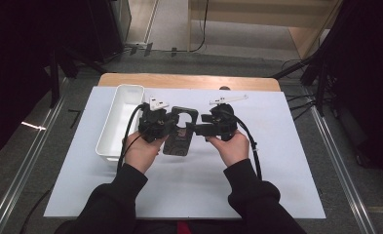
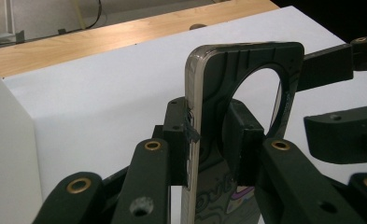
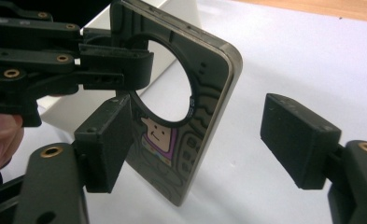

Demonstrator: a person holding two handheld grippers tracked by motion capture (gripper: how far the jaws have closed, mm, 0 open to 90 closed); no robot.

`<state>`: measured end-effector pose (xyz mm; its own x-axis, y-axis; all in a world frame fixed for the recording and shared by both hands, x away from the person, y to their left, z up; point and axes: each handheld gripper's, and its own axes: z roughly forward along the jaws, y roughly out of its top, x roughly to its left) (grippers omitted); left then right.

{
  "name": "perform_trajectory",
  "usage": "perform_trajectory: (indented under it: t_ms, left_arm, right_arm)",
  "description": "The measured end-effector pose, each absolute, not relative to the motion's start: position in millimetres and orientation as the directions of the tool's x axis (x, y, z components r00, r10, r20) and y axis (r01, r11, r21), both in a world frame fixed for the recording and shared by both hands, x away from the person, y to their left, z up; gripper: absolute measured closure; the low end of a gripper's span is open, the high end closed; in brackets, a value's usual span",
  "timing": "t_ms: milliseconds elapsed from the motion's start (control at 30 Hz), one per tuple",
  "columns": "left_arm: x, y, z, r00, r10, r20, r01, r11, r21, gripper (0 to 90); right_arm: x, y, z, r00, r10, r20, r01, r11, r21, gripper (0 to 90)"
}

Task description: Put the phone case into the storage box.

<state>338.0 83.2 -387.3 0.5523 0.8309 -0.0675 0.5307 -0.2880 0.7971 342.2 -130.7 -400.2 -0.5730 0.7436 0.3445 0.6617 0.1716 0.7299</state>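
A dark phone case [image 1: 178, 141] with a large round hole and a cartoon print stands on edge above the white sheet. My left gripper [image 2: 211, 135] is shut on it, its pads pressing both faces of the case [image 2: 209, 84] beside the hole. My right gripper [image 3: 200, 140] is open. Its left pad sits close against the printed face of the case [image 3: 209, 79], and its right pad stands well away. In the high view the left gripper [image 1: 172, 123] and right gripper [image 1: 194, 129] meet tip to tip over the case.
A long white bin [image 1: 120, 117] lies just left of the left hand, its wall [image 2: 3, 154] close beside the left jaws. The white sheet [image 1: 277, 161] covers a wooden table [image 1: 189, 81], whose far edge shows. Dark stands and cables flank the table.
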Motion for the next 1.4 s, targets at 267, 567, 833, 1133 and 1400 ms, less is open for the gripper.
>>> perform_trajectory:
  t_ms: [267,567,833,1133,1400]
  left_arm:
    - [338,84,-386,0.556,0.828,-0.077,0.529,-0.281,0.801,72.0]
    - [339,87,-383,0.572,0.815,-0.096,0.534,-0.281,0.797,72.0]
    - [341,93,-381,0.581,0.806,-0.118,0.539,-0.272,0.797,72.0]
    - [346,98,-379,0.587,0.797,-0.142,0.545,-0.26,0.797,71.9]
    - [347,101,-376,0.594,0.789,-0.158,0.55,-0.255,0.795,72.0]
  right_arm:
    - [333,-133,-395,-0.615,0.71,0.343,0.642,0.198,0.741,17.6]
    - [327,-139,-395,-0.639,0.69,0.341,0.631,0.217,0.745,17.0]
    - [320,-144,-399,-0.689,0.651,0.317,0.597,0.263,0.758,17.0]
    - [312,-153,-397,-0.717,0.624,0.309,0.573,0.277,0.771,17.0]
    - [303,-162,-402,-0.737,0.613,0.285,0.553,0.304,0.776,17.1]
